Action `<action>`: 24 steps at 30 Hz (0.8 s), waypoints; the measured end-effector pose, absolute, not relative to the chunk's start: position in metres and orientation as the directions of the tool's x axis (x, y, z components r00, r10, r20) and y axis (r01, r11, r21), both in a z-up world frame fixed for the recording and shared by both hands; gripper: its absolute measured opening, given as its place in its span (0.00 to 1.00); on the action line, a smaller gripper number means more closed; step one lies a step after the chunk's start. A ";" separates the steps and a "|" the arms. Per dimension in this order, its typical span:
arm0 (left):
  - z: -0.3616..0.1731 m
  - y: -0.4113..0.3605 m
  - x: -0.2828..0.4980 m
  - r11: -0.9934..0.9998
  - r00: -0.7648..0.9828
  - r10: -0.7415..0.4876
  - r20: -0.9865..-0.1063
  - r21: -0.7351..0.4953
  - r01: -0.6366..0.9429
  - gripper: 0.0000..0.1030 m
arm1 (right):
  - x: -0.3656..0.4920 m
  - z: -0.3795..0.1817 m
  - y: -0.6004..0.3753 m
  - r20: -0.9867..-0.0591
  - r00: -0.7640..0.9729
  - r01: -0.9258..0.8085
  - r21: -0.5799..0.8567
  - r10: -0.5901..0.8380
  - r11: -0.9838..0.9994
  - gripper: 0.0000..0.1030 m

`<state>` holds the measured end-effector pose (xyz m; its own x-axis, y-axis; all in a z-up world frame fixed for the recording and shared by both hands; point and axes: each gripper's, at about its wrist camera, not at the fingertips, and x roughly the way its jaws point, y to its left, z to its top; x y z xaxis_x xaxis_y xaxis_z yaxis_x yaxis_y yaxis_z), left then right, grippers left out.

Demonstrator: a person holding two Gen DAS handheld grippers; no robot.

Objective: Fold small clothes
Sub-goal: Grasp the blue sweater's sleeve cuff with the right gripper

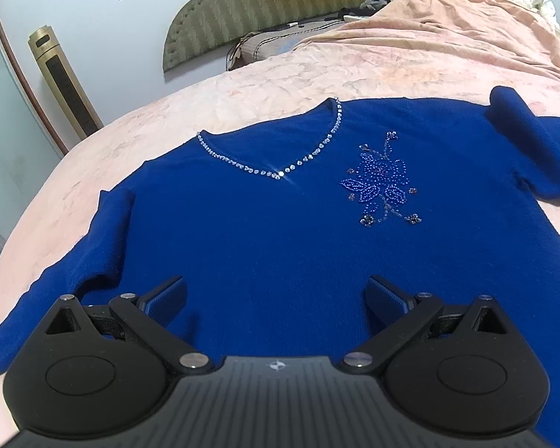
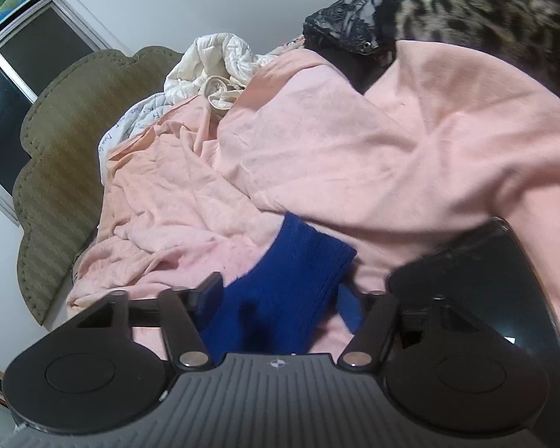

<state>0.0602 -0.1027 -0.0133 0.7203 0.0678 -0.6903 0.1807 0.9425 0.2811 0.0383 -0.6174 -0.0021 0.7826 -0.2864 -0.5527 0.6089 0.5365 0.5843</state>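
Observation:
A royal blue sweater (image 1: 265, 224) lies flat, front up, on a pink bedspread (image 1: 280, 74). It has a rhinestone V-neck (image 1: 280, 173) and a beaded flower (image 1: 382, 183). Its far sleeve (image 1: 530, 145) is folded back over the shoulder. My left gripper (image 1: 276, 302) is open and empty just above the sweater's lower body. In the right wrist view my right gripper (image 2: 280, 298) is open, with a blue sleeve end (image 2: 280, 280) lying between its fingers, not clamped.
A crumpled pink blanket (image 2: 392, 142) is heaped beside the sleeve. A white quilt (image 2: 212, 63), dark jacket (image 2: 347, 26) and leopard-print cloth (image 2: 496, 18) lie behind. An olive headboard (image 1: 242, 11) and gold tower fan (image 1: 63, 82) stand at the wall.

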 end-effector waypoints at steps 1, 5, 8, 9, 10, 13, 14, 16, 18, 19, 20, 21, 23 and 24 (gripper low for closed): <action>-0.013 -0.102 0.060 0.943 0.720 0.068 -0.690 0.281 0.180 1.00 | 0.041 -0.001 -0.617 -0.560 0.774 0.618 0.570 -0.293 0.541 0.34; -0.010 -0.098 0.058 0.943 0.724 0.069 -0.686 0.282 0.177 1.00 | 0.037 0.010 -0.613 -0.562 0.762 0.632 0.541 -0.320 0.555 0.08; -0.007 -0.089 0.055 0.944 0.734 0.076 -0.675 0.286 0.165 1.00 | 0.026 0.030 -0.606 -0.550 0.737 0.661 0.464 -0.393 0.590 0.08; -0.005 -0.086 0.054 0.945 0.737 0.078 -0.672 0.286 0.160 1.00 | 0.020 0.039 -0.604 -0.539 0.729 0.671 0.439 -0.421 0.598 0.08; -0.004 -0.082 0.053 0.946 0.740 0.081 -0.667 0.285 0.153 1.00 | 0.014 0.049 -0.602 -0.526 0.715 0.687 0.408 -0.461 0.602 0.08; -0.001 -0.067 0.054 0.953 0.747 0.092 -0.659 0.276 0.127 1.00 | -0.005 0.084 -0.595 -0.459 0.659 0.745 0.287 -0.596 0.602 0.08; -0.001 -0.061 0.054 0.955 0.746 0.095 -0.660 0.272 0.119 1.00 | -0.010 0.095 -0.590 -0.430 0.647 0.756 0.254 -0.630 0.604 0.08; -0.001 -0.052 0.055 0.959 0.740 0.095 -0.666 0.259 0.110 1.00 | -0.014 0.114 -0.575 -0.381 0.653 0.750 0.209 -0.654 0.627 0.08; -0.002 -0.041 0.055 0.963 0.734 0.096 -0.672 0.248 0.101 1.00 | -0.008 0.128 -0.550 -0.341 0.683 0.720 0.162 -0.646 0.675 0.08; -0.002 -0.036 0.054 0.964 0.733 0.098 -0.673 0.247 0.097 1.00 | -0.004 0.135 -0.533 -0.320 0.710 0.692 0.147 -0.628 0.707 0.08; -0.002 -0.030 0.053 0.965 0.734 0.101 -0.671 0.247 0.092 1.00 | 0.000 0.140 -0.516 -0.304 0.741 0.657 0.142 -0.599 0.741 0.08; -0.001 -0.024 0.051 0.965 0.735 0.106 -0.670 0.249 0.087 1.00 | 0.004 0.145 -0.501 -0.294 0.768 0.623 0.143 -0.568 0.769 0.08; -0.001 -0.011 0.050 0.965 0.739 0.121 -0.663 0.253 0.069 1.00 | 0.016 0.152 -0.466 -0.275 0.827 0.541 0.150 -0.491 0.827 0.08; 0.000 -0.003 0.050 0.966 0.740 0.132 -0.660 0.254 0.055 1.00 | 0.023 0.155 -0.448 -0.269 0.851 0.500 0.148 -0.451 0.854 0.08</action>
